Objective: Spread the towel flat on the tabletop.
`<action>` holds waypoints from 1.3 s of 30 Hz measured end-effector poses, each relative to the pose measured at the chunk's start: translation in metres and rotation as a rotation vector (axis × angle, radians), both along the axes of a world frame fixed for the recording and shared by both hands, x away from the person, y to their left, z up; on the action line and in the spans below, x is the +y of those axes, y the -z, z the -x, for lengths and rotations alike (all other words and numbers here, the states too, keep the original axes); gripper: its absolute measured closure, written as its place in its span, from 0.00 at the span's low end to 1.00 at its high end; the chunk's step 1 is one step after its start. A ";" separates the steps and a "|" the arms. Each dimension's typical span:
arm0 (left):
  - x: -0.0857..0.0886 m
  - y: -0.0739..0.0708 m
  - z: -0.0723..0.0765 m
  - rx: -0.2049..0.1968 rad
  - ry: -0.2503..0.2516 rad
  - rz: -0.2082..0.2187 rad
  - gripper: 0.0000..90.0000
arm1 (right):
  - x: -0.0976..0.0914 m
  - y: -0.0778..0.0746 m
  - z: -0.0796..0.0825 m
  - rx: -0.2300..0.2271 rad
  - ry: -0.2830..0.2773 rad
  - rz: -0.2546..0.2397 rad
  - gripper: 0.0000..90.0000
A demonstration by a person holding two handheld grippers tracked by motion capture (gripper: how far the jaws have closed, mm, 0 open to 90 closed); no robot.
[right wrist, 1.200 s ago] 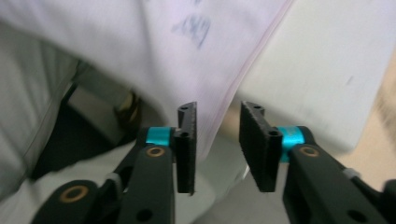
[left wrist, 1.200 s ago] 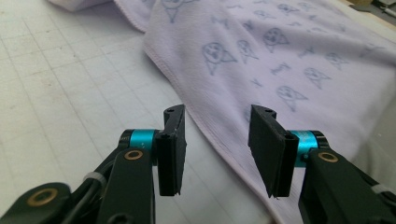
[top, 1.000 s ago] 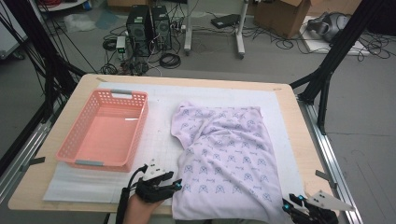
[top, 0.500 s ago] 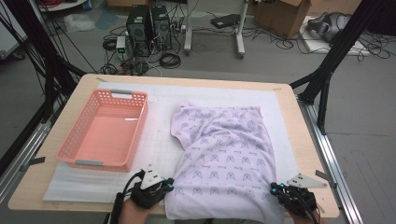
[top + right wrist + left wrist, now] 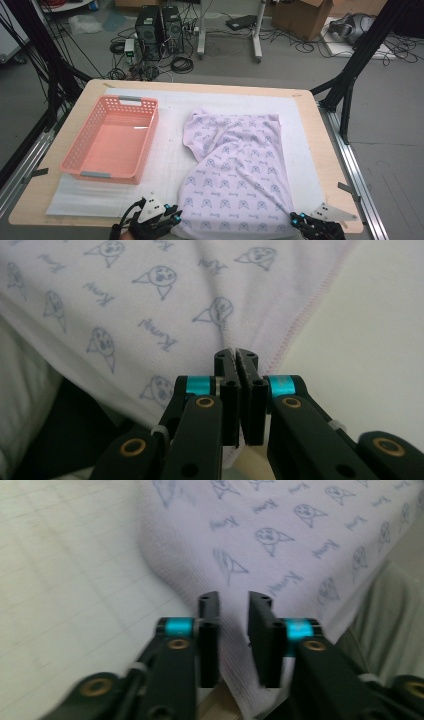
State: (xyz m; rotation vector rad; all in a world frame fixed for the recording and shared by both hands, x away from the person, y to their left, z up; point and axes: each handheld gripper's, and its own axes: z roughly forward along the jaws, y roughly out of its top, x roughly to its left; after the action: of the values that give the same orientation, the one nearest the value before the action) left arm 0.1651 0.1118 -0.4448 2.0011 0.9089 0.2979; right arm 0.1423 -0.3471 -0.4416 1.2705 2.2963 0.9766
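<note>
At the table's near edge, right gripper [image 5: 236, 357] clamped on printed cloth [image 5: 235, 175], left gripper [image 5: 233, 602] just reopened, astride its hem.

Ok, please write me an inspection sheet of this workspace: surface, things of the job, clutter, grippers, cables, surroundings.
Surface: wooden table under a white mat.
Job's things: printed lilac cloth, spread, its far left corner folded over, its near edge at the table's front.
Clutter: empty pink basket to the left of the cloth.
Grippers: left gripper has just been opening, a cloth fold between its fingers with a gap showing; right gripper shut on the cloth beside its pink-stitched hem.
Cables: black cable loops behind the left gripper in the high view; more cables on the floor.
Surroundings: computer towers, cardboard box, black frame struts.
</note>
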 end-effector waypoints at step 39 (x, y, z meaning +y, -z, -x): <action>-0.010 0.004 -0.050 -0.001 -0.056 -0.039 0.96 | 0.015 -0.003 -0.071 -0.008 -0.056 0.049 0.98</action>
State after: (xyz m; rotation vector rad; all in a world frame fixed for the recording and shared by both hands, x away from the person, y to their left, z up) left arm 0.2147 0.1020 -0.4488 2.0129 0.9670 0.3504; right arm 0.2132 -0.3320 -0.4386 1.1868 2.3470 0.9363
